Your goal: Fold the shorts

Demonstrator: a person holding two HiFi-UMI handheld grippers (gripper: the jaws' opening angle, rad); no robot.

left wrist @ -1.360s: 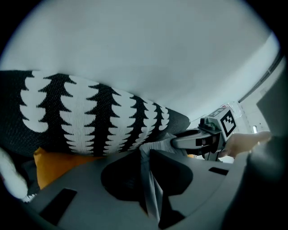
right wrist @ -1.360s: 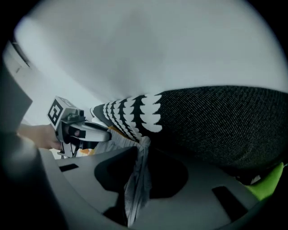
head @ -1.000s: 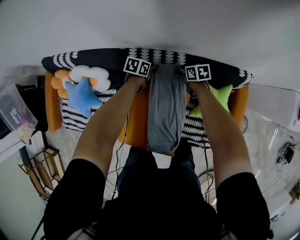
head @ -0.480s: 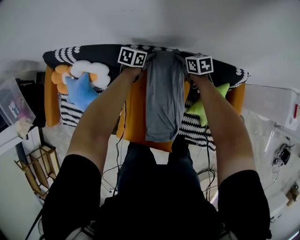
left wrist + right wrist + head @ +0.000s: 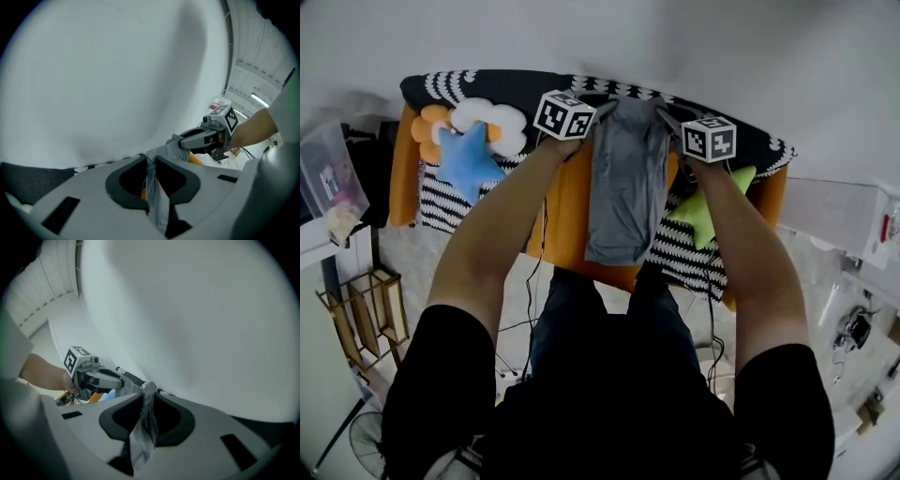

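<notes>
Grey shorts [image 5: 625, 183], gathered into a narrow long strip, hang lifted by both top corners, lower hem over the orange surface [image 5: 567, 234].

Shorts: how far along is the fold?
Done, apparently: the grey shorts form one narrow strip, so a lengthwise fold seems made. In hand: left gripper and right gripper are each shut on a far corner, the rest draped over the orange surface. Left: carry the held end over to the near hem and release.
</notes>
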